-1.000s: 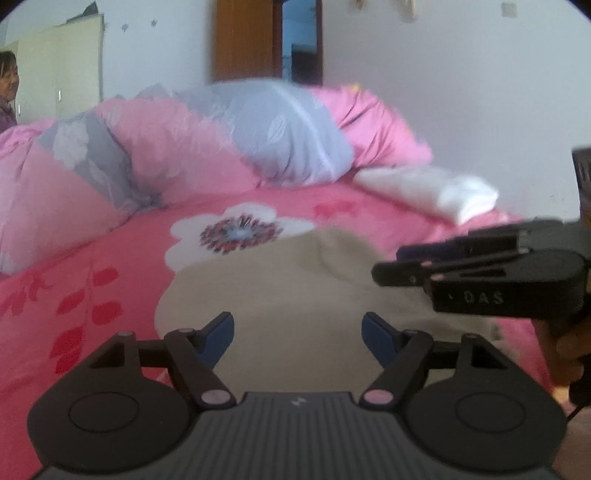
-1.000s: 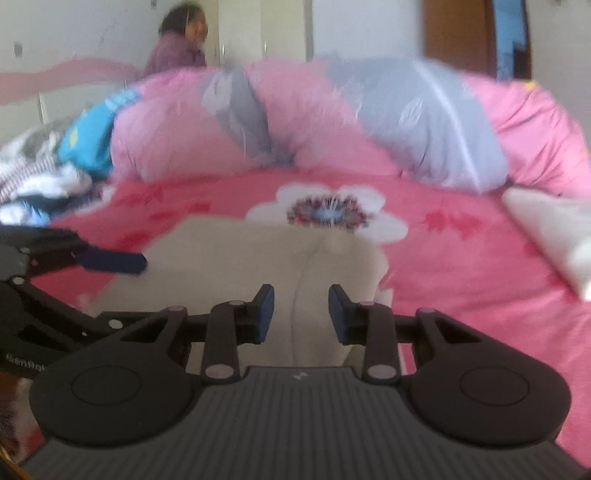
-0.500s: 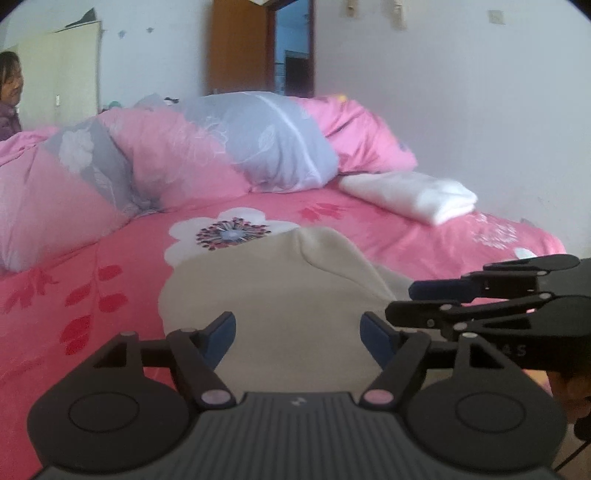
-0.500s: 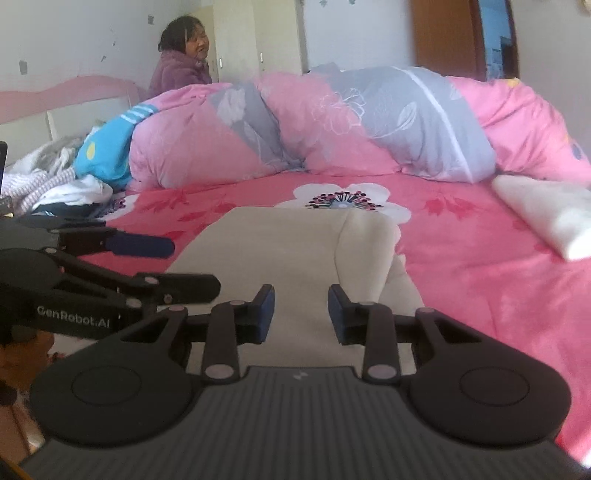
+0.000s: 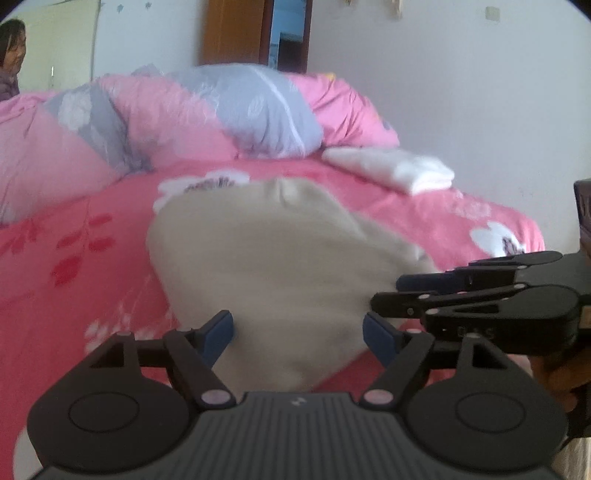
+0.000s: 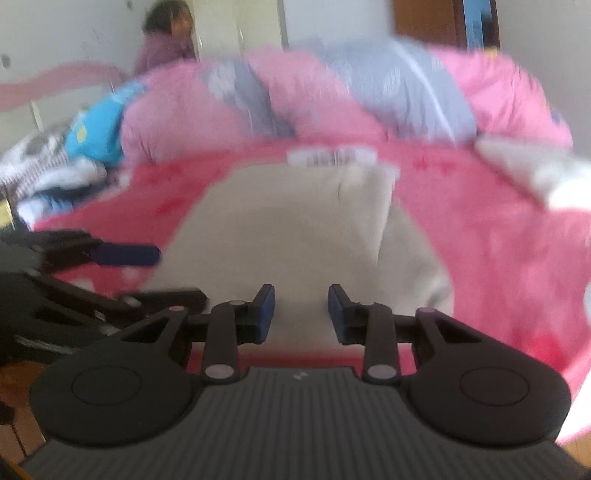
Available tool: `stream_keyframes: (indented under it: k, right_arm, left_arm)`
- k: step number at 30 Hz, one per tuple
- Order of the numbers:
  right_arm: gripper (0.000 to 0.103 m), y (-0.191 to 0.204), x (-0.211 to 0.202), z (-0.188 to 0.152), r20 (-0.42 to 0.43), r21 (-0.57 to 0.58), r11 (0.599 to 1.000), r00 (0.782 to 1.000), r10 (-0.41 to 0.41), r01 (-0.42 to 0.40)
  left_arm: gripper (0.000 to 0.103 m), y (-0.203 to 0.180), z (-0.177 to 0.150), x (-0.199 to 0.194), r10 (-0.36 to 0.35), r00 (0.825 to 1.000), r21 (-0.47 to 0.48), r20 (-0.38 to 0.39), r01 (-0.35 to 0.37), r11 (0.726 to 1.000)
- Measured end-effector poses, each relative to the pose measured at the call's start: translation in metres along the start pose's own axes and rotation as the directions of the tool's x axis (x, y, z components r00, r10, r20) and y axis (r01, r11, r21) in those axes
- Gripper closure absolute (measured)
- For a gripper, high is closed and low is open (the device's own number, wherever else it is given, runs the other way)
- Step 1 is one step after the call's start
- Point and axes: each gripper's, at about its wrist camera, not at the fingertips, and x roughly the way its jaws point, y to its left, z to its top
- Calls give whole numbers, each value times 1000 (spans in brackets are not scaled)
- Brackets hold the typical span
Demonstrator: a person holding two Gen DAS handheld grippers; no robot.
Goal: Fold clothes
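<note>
Beige garment (image 5: 273, 266) lies spread on the pink floral bedsheet (image 5: 74, 258), the left gripper (image 5: 297, 332) gaping wide over its near edge, empty. Right wrist view (blurred): right gripper (image 6: 301, 314) partly open, holding nothing, above the garment's hem.

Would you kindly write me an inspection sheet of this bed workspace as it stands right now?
Surface: pink floral bedsheet, lying fairly flat.
Job's things: beige fabric garment spread flat on the sheet, near edge just ahead of both grippers.
Clutter: folded white cloth at the far right; rolled pink-and-grey quilt across the back; blue and striped clothes pile at the far left.
Grippers: left gripper open, empty; right gripper open, empty, over the garment's near edge.
Cables: nothing seen.
Surroundings: white wall, brown wooden door, a person behind the bed.
</note>
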Motion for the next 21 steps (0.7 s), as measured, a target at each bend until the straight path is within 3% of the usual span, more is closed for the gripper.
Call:
stream_keyframes:
  k: [6,12,21]
  right_arm:
    - [72,13,-25,-2,45,7,1000,999,27,-28]
    - [72,12,-7,-22,-72,46,999,997,-7,10]
    - [71,9,-37,-24,37,116,993,999,-1,-3]
  left_arm:
    - [24,10,-9,-11,2,1000,-56,-7,-2,998]
    - [21,29,-7,-16,16,1000,-133,-20,-19,991]
    - [15,61,4,-3,-26,998,-289,-62,7,957]
